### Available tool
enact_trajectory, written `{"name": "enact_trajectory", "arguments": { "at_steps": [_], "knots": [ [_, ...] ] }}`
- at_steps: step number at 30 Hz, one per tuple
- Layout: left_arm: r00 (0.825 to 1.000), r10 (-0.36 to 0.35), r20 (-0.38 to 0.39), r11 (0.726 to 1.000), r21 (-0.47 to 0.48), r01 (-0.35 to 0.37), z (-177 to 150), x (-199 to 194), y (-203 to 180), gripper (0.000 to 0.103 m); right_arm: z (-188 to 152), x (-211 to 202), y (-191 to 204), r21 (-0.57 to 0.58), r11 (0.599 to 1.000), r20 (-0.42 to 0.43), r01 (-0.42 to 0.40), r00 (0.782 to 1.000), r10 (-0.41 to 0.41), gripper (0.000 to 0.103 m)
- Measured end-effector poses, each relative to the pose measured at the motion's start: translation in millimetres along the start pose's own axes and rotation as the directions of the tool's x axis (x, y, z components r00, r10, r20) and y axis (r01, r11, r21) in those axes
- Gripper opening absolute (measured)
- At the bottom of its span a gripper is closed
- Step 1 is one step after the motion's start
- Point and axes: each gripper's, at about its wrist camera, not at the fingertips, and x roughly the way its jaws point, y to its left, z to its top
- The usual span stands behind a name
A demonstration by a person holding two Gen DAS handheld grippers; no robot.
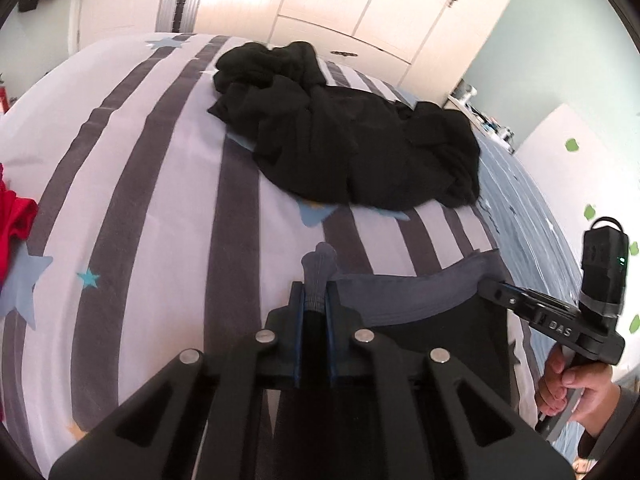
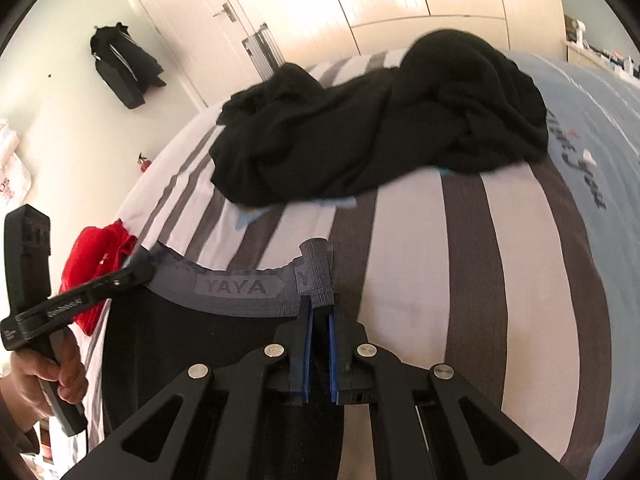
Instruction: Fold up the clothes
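A black garment (image 1: 440, 344) with a grey waistband (image 1: 400, 296) marked YAYA (image 2: 240, 288) hangs stretched between my two grippers over the striped bed (image 1: 160, 200). My left gripper (image 1: 316, 292) is shut on one bunched end of the waistband. The right gripper (image 2: 318, 300) is shut on the other end, where the band folds over. Each gripper shows in the other's view: the right one (image 1: 486, 285) at the right edge, the left one (image 2: 142, 266) at the left edge. The garment's black body (image 2: 180, 340) drops below the band, towards me.
A crumpled pile of black clothes (image 1: 352, 140) (image 2: 380, 132) lies further back on the bed. A red garment (image 1: 16, 216) (image 2: 96, 256) sits at the bed's left edge. White wardrobe doors (image 1: 360, 0) stand behind. A person's hands (image 1: 572, 384) (image 2: 40, 376) grip the handles.
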Motion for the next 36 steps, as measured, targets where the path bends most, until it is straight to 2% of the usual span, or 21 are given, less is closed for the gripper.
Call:
{"name": "enact_trajectory", "arguments": {
  "at_steps": [2,4,6,7,10,12,15,18,21,23,27,29,31,33,35,36],
  "knots": [
    [1.000,0.014,-0.008,1.000,-0.013,-0.014,4.3,10.7,4.2,0.007,3.5,8.1,1.3,0.002,1.000,-0.007,0.015,1.000,-0.015,0.005],
    [0.996,0.057,-0.063,0.998,-0.006,-0.058,-1.1,30.8,6.8,0.008,3.5,31.2,-2.0,-0.007,0.999,-0.062,0.054,0.997,-0.054,0.006],
    [0.990,0.096,-0.102,0.995,0.006,-0.096,-6.7,46.5,8.0,0.013,-0.4,49.3,-2.7,-0.032,0.995,-0.125,0.094,0.987,-0.097,0.010],
    [0.990,0.104,-0.096,0.995,0.005,-0.103,-7.2,46.6,7.9,0.015,-1.9,47.8,-3.5,-0.033,0.995,-0.117,0.096,0.988,-0.099,0.011],
    [0.991,0.119,-0.067,0.990,-0.069,-0.123,-1.7,30.4,13.1,0.023,-4.3,36.2,-7.6,-0.010,0.995,-0.093,0.104,0.990,-0.105,0.018],
    [0.995,0.094,-0.028,0.992,-0.086,-0.096,-1.4,7.2,14.8,0.023,-7.6,14.3,-11.5,0.011,0.992,-0.059,0.125,0.990,-0.125,0.018],
    [0.999,0.050,0.004,0.998,-0.038,-0.050,-18.0,-35.7,5.1,0.023,-27.7,-22.6,-8.2,-0.002,0.994,-0.027,0.113,0.993,-0.113,0.019],
    [1.000,-0.017,-0.022,1.000,-0.018,0.017,-57.5,-75.1,-9.9,0.023,-64.1,-61.9,7.6,-0.023,0.999,-0.039,0.036,0.999,-0.037,0.018],
    [0.992,-0.063,-0.106,0.998,0.021,0.065,-117.4,-109.1,-34.1,0.023,-115.8,-99.1,34.6,-0.040,0.997,-0.083,-0.060,0.995,0.056,0.018],
    [0.983,-0.088,-0.159,0.995,0.032,0.094,-157.6,-129.9,-49.1,0.023,-157.0,-125.6,55.5,-0.052,0.992,-0.120,-0.116,0.987,0.109,0.019],
    [0.959,-0.134,-0.250,0.990,0.012,0.141,-231.5,-166.6,-72.9,0.023,-223.7,-162.1,87.0,-0.048,0.985,-0.170,-0.168,0.973,0.158,0.018],
    [0.954,-0.131,-0.269,0.991,-0.007,0.134,-261.8,-179.9,-79.0,0.023,-251.1,-170.0,92.7,-0.009,0.981,-0.205,-0.192,0.961,0.187,0.019],
    [0.954,-0.091,-0.286,0.995,0.012,0.099,-285.8,-184.2,-79.3,0.023,-277.2,-174.3,96.9,0.022,0.980,-0.239,-0.199,0.951,0.199,0.019],
    [0.953,-0.047,-0.301,0.998,0.035,0.061,-309.1,-187.5,-79.0,0.023,-297.8,-175.9,101.0,-0.009,0.985,-0.260,-0.173,0.951,0.165,0.019],
    [0.949,-0.015,-0.315,1.000,-0.005,0.015,-332.7,-186.9,-64.7,0.023,-318.6,-174.2,100.0,-0.032,0.989,-0.279,-0.142,0.952,0.127,0.018],
    [0.951,-0.006,-0.310,1.000,-0.015,0.001,-340.6,-187.7,-59.4,0.018,-328.2,-172.6,96.1,-0.030,0.991,-0.285,-0.128,0.952,0.114,0.015]
  ]
}}
